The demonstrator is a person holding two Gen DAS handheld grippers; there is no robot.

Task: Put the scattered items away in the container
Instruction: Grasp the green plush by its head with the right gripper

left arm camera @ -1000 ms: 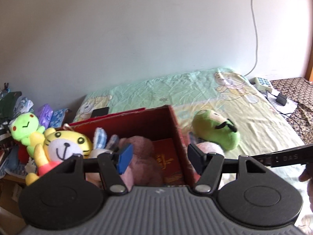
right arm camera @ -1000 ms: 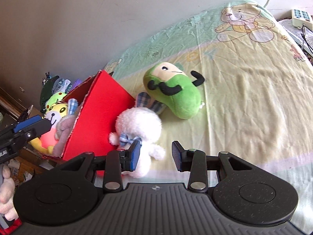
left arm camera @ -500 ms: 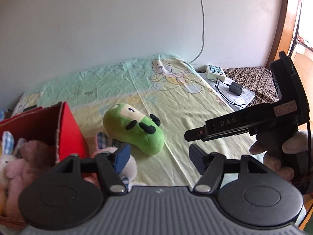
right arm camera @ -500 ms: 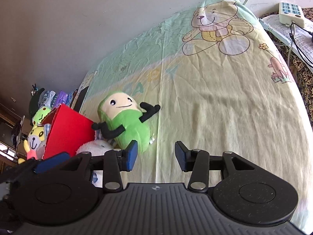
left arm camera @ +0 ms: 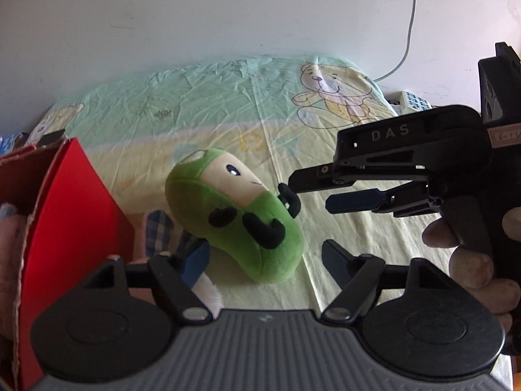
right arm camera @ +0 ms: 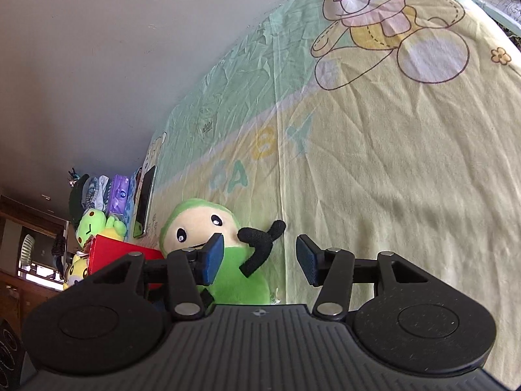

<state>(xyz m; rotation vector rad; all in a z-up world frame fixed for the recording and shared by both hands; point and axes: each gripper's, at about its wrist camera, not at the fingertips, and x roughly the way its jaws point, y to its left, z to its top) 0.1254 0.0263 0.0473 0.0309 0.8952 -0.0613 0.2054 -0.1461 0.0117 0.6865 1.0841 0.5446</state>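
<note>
A green plush (left arm camera: 234,221) with a cream face lies on the bed sheet (left arm camera: 195,104), just right of the red box (left arm camera: 65,228). A white bunny plush with checked ears (left arm camera: 158,233) is wedged between them, mostly hidden. My left gripper (left arm camera: 263,257) hovers over the green plush's lower end with its jaws opening, not touching it. My right gripper (left arm camera: 312,194) comes in from the right, tips near the plush's black arm. In the right wrist view the green plush (right arm camera: 198,228) sits under my right gripper (right arm camera: 260,257), whose jaws are opening around the black arm (right arm camera: 260,247) without pressing it.
Pink plush (left arm camera: 9,228) fills the box. A yellow tiger toy (right arm camera: 76,270) and a green frog toy (right arm camera: 91,228) sit beyond the red box (right arm camera: 123,254). A dark phone (right arm camera: 145,202) lies at the bed's edge. A power strip (left arm camera: 412,101) and cable (left arm camera: 410,16) are at the far right.
Both views have swung from the red box towards the green plush and dropped closer. Both grippers' jaws have widened. The right gripper has come into the left wrist view.
</note>
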